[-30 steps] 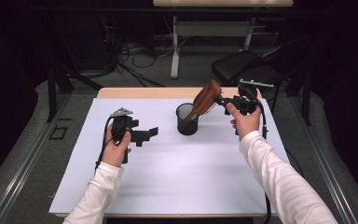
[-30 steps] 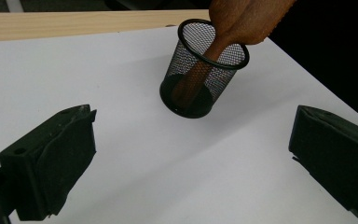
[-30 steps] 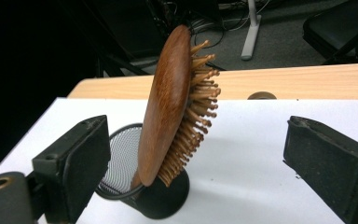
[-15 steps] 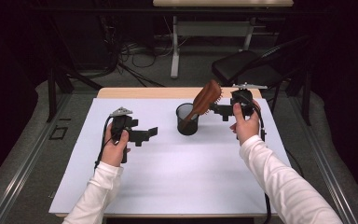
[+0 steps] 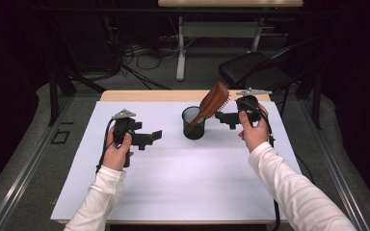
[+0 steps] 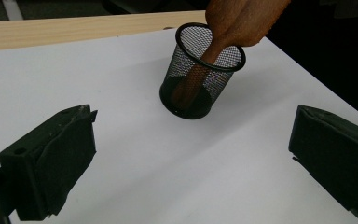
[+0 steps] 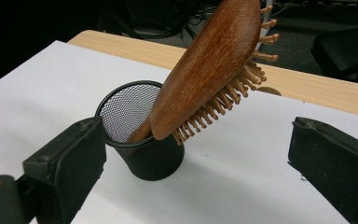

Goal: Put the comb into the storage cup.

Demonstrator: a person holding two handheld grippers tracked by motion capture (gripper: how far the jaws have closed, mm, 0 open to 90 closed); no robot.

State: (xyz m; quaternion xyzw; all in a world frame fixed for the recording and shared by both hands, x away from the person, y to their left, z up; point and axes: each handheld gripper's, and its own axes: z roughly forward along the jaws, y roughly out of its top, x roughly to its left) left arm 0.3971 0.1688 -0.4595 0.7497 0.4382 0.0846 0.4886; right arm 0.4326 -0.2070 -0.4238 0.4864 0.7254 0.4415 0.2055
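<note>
Leaning handle-down in the mesh cup (image 5: 193,123), the wooden hairbrush (image 5: 214,101), both grippers' jaws open, empty.

The cup (image 5: 193,123) stands on the table (image 5: 173,183), toward its far edge. The hairbrush (image 5: 211,103) stands in the cup, handle down, head leaning out to the right. The left gripper (image 5: 155,136) is well to the cup's left; the right gripper (image 5: 220,117) is just right of the brush.
</note>
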